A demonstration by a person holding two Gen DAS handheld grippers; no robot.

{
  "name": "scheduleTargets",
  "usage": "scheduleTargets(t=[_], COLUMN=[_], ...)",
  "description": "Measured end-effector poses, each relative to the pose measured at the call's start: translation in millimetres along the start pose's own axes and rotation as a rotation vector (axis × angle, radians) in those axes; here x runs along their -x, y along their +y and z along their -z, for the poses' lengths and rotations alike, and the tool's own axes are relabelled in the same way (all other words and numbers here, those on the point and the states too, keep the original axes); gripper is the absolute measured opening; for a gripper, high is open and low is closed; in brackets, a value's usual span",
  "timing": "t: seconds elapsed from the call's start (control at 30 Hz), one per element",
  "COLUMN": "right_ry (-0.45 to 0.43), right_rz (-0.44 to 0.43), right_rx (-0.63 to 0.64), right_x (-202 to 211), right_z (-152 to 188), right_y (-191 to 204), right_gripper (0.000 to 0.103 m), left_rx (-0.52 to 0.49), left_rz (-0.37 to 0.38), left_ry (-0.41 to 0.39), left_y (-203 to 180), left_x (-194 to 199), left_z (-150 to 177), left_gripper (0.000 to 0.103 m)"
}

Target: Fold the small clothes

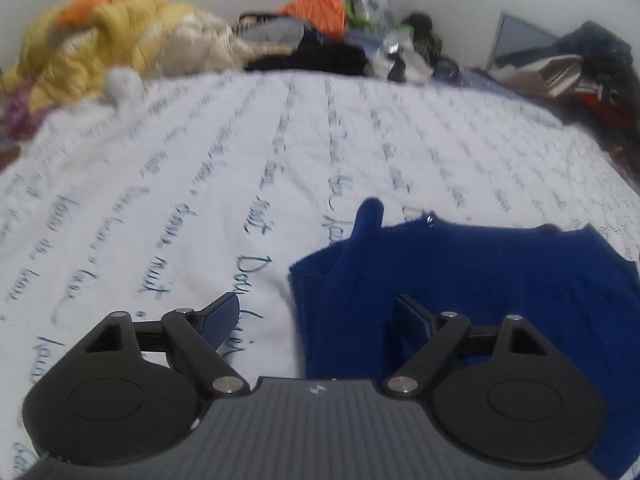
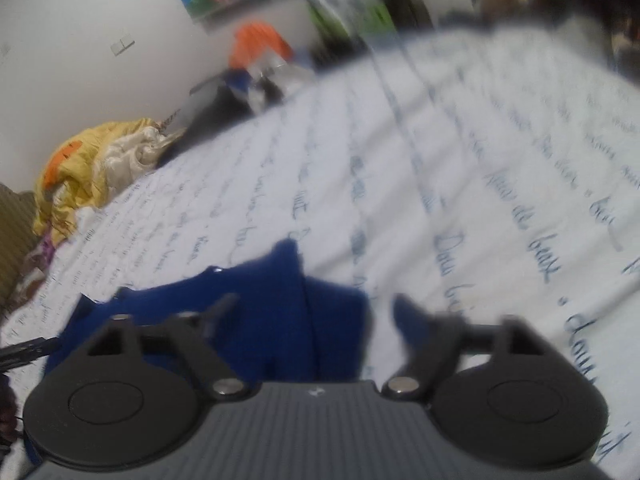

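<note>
One blue garment (image 1: 480,280), one printed sheet (image 1: 200,160).

Blue garment (image 1: 500,280): matt, soft knit-like cloth. Bed sheet (image 1: 200,184): matt white printed cotton-like cloth. Left hand-held gripper (image 1: 316,316): matt black plastic, shiny metal pins.

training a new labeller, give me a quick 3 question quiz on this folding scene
1. True or false: the left gripper is clamped on the blue garment.
2. What is printed on the white bedsheet: A) handwriting-style script, B) flowers, C) checks?
3. Which colour is the crumpled bedding at the far left of the bed?

Key:
1. False; its jaws stand open, as do those of the right gripper.
2. A.
3. Yellow, with orange patches.
</note>
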State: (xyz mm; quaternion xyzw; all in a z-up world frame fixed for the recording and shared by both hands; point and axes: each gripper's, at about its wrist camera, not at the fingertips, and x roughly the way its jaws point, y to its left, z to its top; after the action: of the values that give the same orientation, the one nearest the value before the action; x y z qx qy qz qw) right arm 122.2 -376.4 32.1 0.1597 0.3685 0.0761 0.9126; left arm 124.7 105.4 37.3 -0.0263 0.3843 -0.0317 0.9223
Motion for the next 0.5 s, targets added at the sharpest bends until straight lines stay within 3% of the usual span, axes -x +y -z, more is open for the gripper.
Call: scheduleTargets(t=[0.07, 0.1, 0.17, 0.2, 0.23, 0.3, 0.4, 0.47, 0.5], right_ry=[0.060, 0.075, 0.055, 0.075, 0.095, 0.033, 0.027, 0.014, 0.007], right_rz=[0.010, -0.011, 0.014, 0.013, -0.031, -0.039, -0.006, -0.009, -0.008], right_rx=[-0.020, -0.026, 0.038, 0.047, 0.010, 0.015, -0.038, -0.031, -0.042], right_x=[-22, -31, -39, -44, -44, -29, -31, -37, -36], right_z=[-7, -7, -6, -8, -11, -14, -11, -1, 1], right_y=[0, 2, 14, 17, 16, 15, -4, -8, -9], right_gripper=[0.088, 0.086, 0.036, 0.008, 0.007, 0.007, 0.004, 0.004, 0.004], left_rx=[0.039, 0.041, 0.031, 0.052, 0.065, 0.053, 0.020, -0.019, -0.015], left_rz=[0.003, -0.012, -0.013, 0.006, -0.018, -0.043, -0.090, -0.118, -0.141], left_ry=[0.067, 0.053, 0.049, 0.052, 0.020, -0.069, -0.005, -0.042, -0.047], left_y=[0, -3, -11, -13, -14, -15, -15, -16, -16], left_x=[-30, -36, -39, -37, -30, -13, -31, -36, -33], left_z=[-8, -13, -25, -32, -39, -44, -35, -21, -19], left_gripper=[0.084, 0.080, 0.029, 0.014, 0.013, 0.013, 0.013, 0.021, 0.032])
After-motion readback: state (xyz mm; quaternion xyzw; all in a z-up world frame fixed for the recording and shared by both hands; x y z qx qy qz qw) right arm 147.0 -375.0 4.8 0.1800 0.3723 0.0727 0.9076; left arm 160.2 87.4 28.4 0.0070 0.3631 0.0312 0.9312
